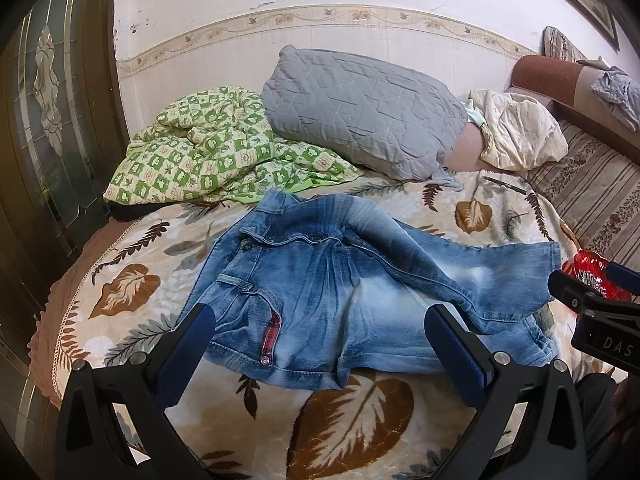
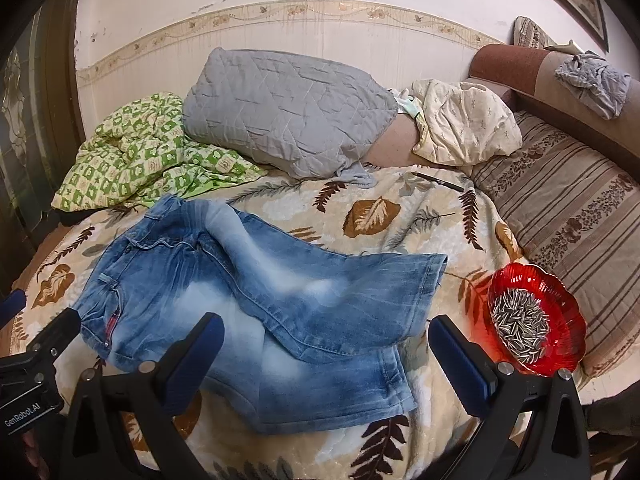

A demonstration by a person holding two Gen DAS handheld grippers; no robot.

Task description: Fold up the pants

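Jeans, faded blue denim, rumpled with one leg crossed over | both my tongs, left gripper and right gripper, gaping empty, hovering near edge | red glass dish of seeds sits right, so I'd guess folding goes leftward

Red bowl half hidden behind right tongs

Both views evenly lit, soft indoor light, slightly warm cast. Shadows faint. Strong fisheye bending, black vignette at corners. Glare on the red bowl. Bleached patches on the jeans look hazy. Wall bright, door dim.
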